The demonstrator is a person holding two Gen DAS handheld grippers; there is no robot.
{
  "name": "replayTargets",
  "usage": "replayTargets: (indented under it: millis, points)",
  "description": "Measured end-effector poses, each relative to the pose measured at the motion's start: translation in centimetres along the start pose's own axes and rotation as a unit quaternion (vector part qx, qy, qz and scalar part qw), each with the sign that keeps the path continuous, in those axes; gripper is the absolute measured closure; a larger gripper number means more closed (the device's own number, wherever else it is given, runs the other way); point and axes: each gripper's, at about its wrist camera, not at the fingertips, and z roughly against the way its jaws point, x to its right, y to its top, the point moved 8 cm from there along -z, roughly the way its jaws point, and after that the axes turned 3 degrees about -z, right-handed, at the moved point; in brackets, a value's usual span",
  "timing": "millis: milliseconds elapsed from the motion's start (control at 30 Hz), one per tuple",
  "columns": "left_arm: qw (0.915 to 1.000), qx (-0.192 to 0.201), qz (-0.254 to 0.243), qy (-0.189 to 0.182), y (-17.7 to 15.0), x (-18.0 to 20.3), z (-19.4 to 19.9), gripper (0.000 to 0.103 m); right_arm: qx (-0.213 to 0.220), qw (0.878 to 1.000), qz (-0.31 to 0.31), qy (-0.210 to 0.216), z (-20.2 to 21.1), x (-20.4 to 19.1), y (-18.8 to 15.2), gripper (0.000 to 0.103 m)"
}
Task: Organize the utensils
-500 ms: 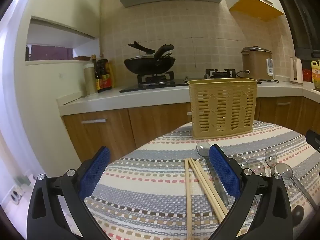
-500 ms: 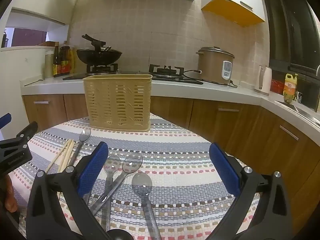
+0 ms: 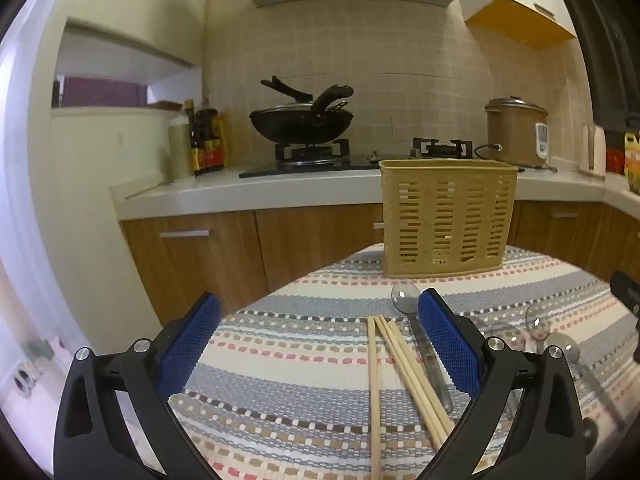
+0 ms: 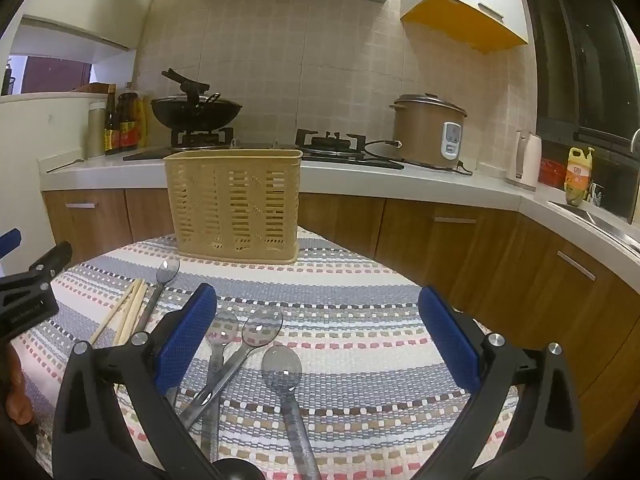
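Observation:
A tan slotted utensil basket (image 3: 446, 216) stands upright at the far edge of the striped tablecloth; it also shows in the right wrist view (image 4: 234, 204). Wooden chopsticks (image 3: 400, 364) lie in front of it, with a clear spoon (image 3: 406, 298) beside them. Three clear spoons (image 4: 256, 332) lie fanned out below the right gripper. My left gripper (image 3: 318, 340) is open and empty above the cloth, its right finger next to the chopsticks. My right gripper (image 4: 318, 332) is open and empty above the spoons.
The round table (image 4: 360, 304) is covered with a striped cloth and drops off at its far edge toward wooden cabinets (image 3: 280, 248). A counter behind holds a wok on a stove (image 3: 302, 120), bottles (image 3: 206, 140) and a rice cooker (image 4: 430, 130).

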Motion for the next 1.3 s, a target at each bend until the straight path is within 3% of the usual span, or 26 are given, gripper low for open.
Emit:
replayTargets:
  millis: [200, 300, 600, 1300]
  points:
    - [0.9995, -0.021, 0.024, -0.005, -0.2, -0.3, -0.5, 0.007, -0.004, 1.0, -0.009, 0.003, 0.1, 0.4, 0.2, 0.006]
    - [0.9997, -0.019, 0.011, 0.011, -0.6, 0.1, -0.6, 0.007, -0.005, 1.0, -0.014, 0.009, 0.1, 0.5, 0.3, 0.006]
    - [0.9996, -0.026, 0.002, -0.007, -1.0, 0.8, -0.6, 0.007, -0.011, 0.999, -0.024, 0.023, 0.0, 0.4, 0.1, 0.006]
    - [0.9995, 0.009, -0.028, -0.009, -0.2, 2.2, 0.9, 0.007, 0.001, 1.0, -0.014, 0.016, 0.4, 0.2, 0.4, 0.006]
